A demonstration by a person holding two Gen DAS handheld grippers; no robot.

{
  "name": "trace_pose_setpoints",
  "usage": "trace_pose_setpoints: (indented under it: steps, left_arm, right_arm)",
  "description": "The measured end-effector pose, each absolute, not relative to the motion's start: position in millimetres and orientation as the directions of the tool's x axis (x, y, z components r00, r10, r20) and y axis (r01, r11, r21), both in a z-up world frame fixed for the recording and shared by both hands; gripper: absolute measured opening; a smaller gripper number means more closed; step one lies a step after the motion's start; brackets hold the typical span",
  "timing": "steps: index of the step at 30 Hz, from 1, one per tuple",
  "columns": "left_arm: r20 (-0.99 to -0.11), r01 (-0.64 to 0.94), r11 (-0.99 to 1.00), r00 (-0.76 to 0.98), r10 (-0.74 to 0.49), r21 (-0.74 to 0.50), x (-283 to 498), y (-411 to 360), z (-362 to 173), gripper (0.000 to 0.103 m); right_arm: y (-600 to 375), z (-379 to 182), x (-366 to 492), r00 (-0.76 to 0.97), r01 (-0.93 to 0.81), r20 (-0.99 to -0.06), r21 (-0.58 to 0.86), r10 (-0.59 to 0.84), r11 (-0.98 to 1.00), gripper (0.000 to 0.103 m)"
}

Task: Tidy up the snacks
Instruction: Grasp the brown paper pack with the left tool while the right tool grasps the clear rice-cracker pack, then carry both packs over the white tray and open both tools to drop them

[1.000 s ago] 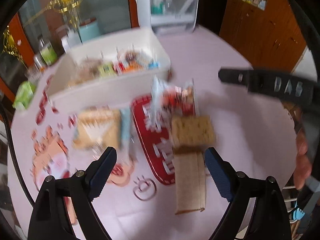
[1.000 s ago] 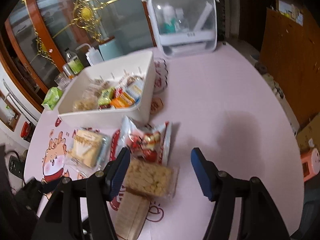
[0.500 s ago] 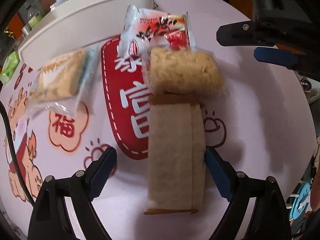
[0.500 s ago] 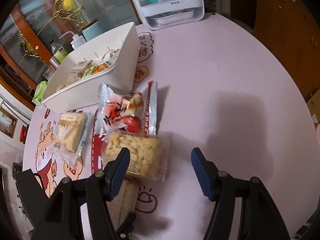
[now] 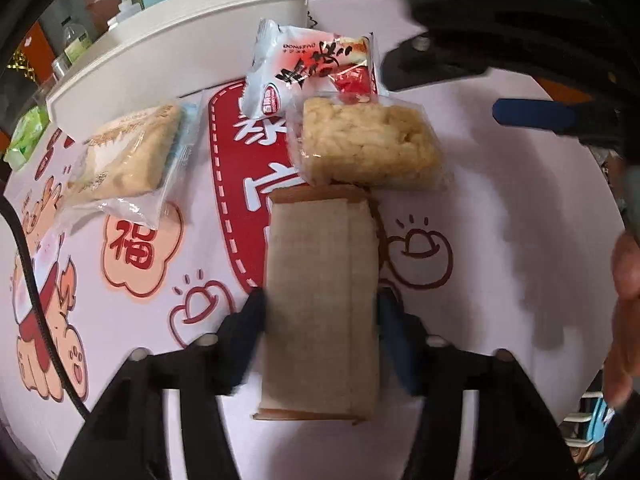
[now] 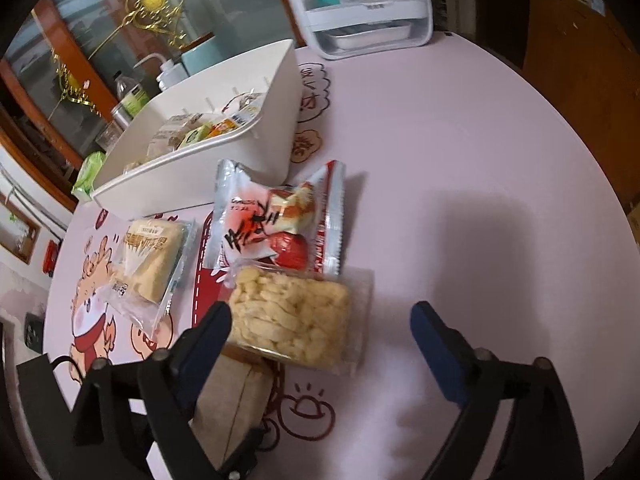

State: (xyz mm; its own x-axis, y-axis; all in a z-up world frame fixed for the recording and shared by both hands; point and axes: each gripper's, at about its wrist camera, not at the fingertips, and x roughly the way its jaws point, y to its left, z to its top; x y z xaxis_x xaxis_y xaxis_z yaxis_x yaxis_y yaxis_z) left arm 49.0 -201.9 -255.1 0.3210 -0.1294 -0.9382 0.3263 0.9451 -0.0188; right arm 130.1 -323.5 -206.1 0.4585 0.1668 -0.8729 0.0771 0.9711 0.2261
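Left wrist view: our left tool [image 5: 320,320] is closing on the brown packet [image 5: 320,300] lying on the desk [image 5: 500,208] — fingers touching both long sides. Our right tool [image 6: 320,332] is opening, spread apart around the rice cracker [image 6: 292,320] — touching nothing. Near the white bin [image 6: 208,152].

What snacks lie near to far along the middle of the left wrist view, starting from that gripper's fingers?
Brown paper-wrapped bar between the closing left gripper → clear-wrapped puffed rice cake → red-and-white snack packet → white storage bin.
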Motion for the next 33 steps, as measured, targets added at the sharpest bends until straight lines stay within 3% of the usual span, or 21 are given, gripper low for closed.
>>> trace_pose_setpoints:
  steps: [10, 23, 26, 28, 33]
  left_arm:
    - [-0.947, 0.267, 0.963, 0.299, -0.115, -0.033, 34.1, -156.9, -255.8, 0.053]
    - [-0.956, 0.153, 0.986, 0.270, -0.110, -0.070, 60.3, -85.6, -249.4, 0.053]
    - [-0.955, 0.140, 0.987, 0.276, -0.111, -0.074, 69.8, -73.6, -245.9, 0.053]
    - [-0.955, 0.140, 0.987, 0.275, -0.115, -0.079, 80.7, -66.2, -244.8, 0.053]
    - [-0.953, 0.152, 0.985, 0.280, -0.116, -0.075, 100.4, -72.8, -235.9, 0.053]
  right_arm:
    - [-280.2, -226.2, 147.9, 0.421, 0.053, -0.905, 0.085, 0.055, 0.995, 0.097]
    - [-275.1, -250.6, 161.4, 0.350, 0.128, -0.935, 0.112, 0.061, 0.986, 0.102]
    - [-274.7, -250.1, 161.4, 0.347, 0.122, -0.936, 0.111, 0.062, 0.986, 0.098]
    - [-273.5, -248.8, 160.4, 0.341, 0.109, -0.937, 0.117, 0.073, 0.987, 0.089]
    - [-271.2, -245.8, 151.5, 0.320, 0.097, -0.942, 0.143, 0.105, 0.985, 0.087]
